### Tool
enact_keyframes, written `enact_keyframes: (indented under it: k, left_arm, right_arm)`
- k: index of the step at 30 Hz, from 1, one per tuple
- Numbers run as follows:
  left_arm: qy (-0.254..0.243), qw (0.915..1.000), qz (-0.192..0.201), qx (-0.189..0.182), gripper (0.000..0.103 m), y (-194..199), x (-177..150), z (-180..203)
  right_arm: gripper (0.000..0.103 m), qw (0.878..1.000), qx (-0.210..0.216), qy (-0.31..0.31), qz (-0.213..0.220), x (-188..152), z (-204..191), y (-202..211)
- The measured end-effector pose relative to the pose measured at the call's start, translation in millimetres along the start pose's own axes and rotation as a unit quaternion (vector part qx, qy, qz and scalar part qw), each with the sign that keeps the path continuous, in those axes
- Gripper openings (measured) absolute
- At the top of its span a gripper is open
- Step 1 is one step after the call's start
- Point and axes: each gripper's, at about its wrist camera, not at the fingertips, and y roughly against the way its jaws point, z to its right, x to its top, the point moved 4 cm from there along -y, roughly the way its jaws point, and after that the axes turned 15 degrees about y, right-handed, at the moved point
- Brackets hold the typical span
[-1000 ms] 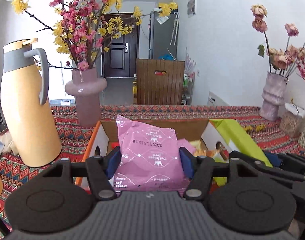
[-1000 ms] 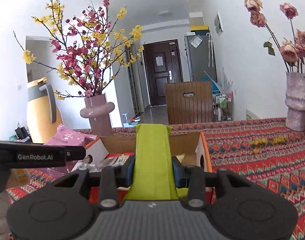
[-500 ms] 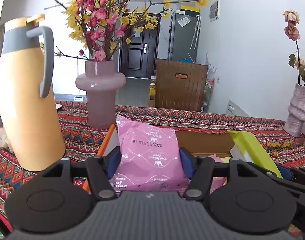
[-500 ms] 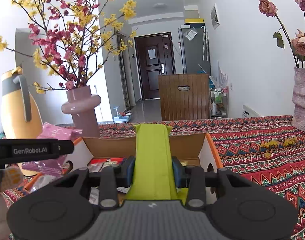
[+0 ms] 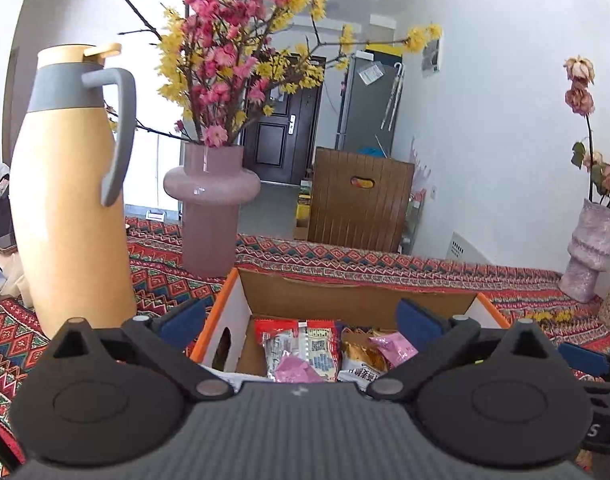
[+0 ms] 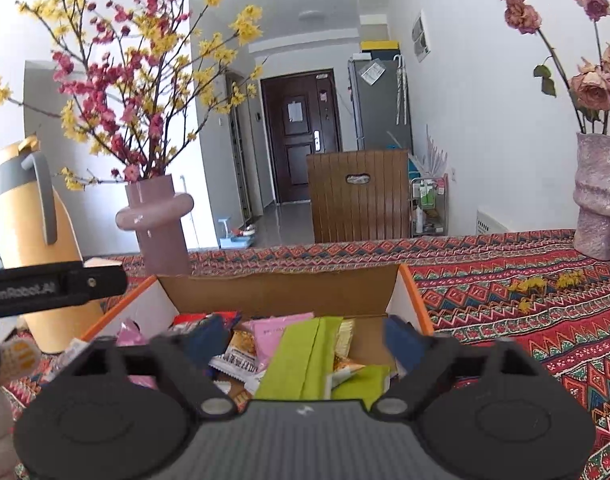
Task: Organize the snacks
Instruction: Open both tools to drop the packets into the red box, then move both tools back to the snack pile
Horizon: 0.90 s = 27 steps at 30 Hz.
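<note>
Right, biggest first: table under a red patterned cloth [image 6: 505, 280], running edge to edge in both wrist views. On it at left, a tall yellow thermos jug [image 5: 69, 208] with grey collar and handle, upright. Just beside it, a mauve vase [image 5: 211, 208] of pink and yellow blossom branches, behind the box's left corner. A second, textured vase [image 6: 599, 200] with dried roses sits well apart at the far right.

Centre: open cardboard box [image 6: 277, 288], orange outer edges, white side walls, flaps up. Snacks are inside it: a lime-green packet [image 6: 301, 356] lying flat, long side pointing away from the right camera, on top of other packs; a pink packet [image 6: 273, 340] partly under it; a red-and-white pack [image 5: 301, 344] toward the back left; another small pink packet [image 5: 295, 372] near the front edge in the left view.

Left gripper [image 5: 301, 316] over the box's near-left part, jaws opening, spread wide, nothing between the blue pads. Right gripper [image 6: 305, 336] over the near-right part, jaws also opening; the green packet lies below and between the pads, not touched.

A few yellow petals [image 6: 545, 284] scattered on the cloth right of the box.
</note>
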Motion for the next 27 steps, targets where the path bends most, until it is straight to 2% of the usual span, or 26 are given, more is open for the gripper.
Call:
enact_keyframes:
  k: [9,17,27]
  left_arm:
    - [0.01,0.9998,0.004,0.014,0.103,4.1,4.6,0.2]
    - [-0.001,0.9998,0.019,0.009,0.103,36.4,12.7,4.5]
    - [-0.006,0.9999,0.009,0.005,0.103,69.4,4.6,-14.5]
  right_arm:
    - [0.103,1.0,0.001,-0.012,0.001,0.8,6.0,1.1]
    - [0.103,1.0,-0.003,-0.008,0.017,9.5,4.5,22.1]
    - [0.103,1.0,0.001,0.001,0.005,-2.9,-1.3,56.5]
